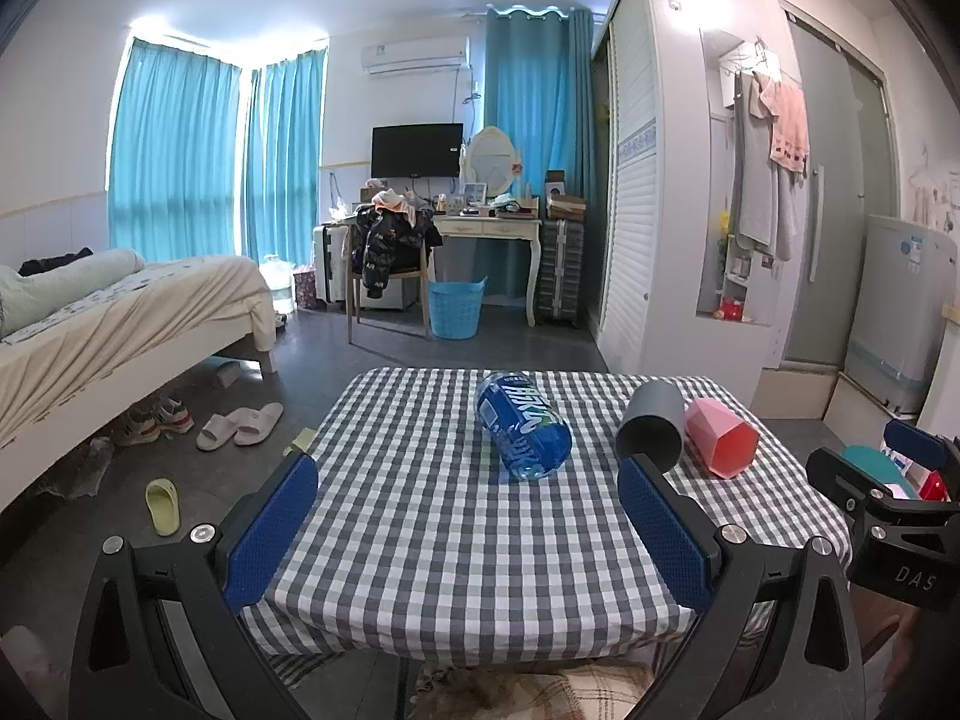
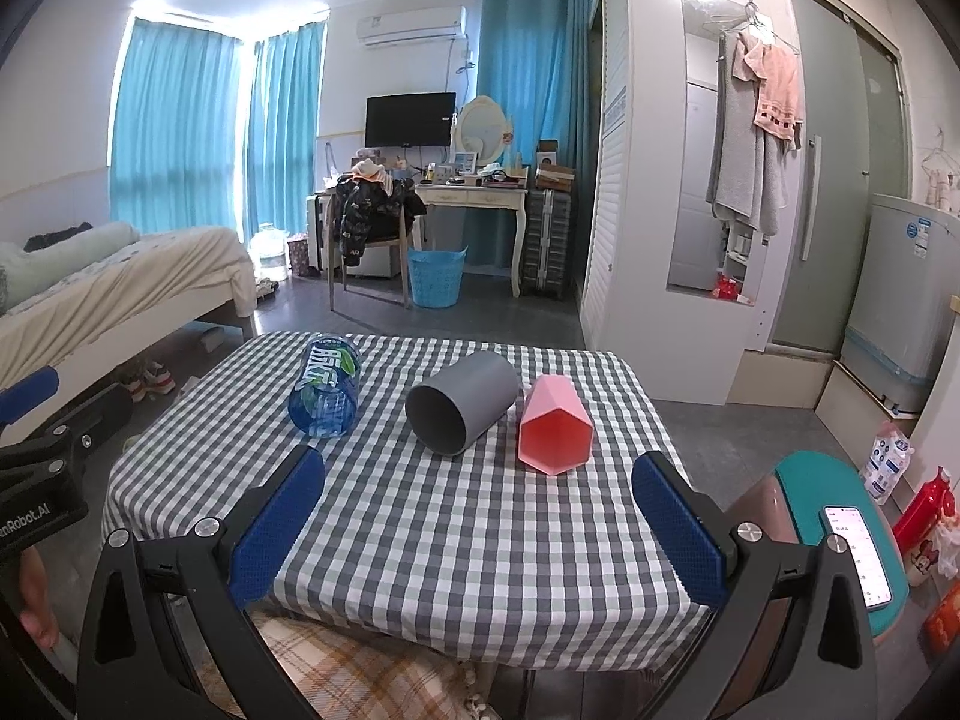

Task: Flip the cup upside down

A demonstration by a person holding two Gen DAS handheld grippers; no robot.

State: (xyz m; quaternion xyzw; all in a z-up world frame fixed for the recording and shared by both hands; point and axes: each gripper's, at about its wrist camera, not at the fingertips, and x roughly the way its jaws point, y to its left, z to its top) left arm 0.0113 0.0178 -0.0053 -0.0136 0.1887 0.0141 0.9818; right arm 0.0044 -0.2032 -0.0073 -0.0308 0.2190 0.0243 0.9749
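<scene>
Approach stage: both claws, left claw (image 1: pixel 468 516) and right claw (image 2: pixel 477 516), gape empty over the bench (image 2: pixel 450 540); next, seemingly, grip the lying grey cup (image 2: pixel 462 411).

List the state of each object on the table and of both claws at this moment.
Grey cup: on its side, mouth toward the camera.
Pink cup: on its side, mouth toward the camera, right of the grey one.
Blue water bottle: lying down, left of the grey cup.
Left claw: open, empty, above the table's near edge.
Right claw: open, empty.
</scene>
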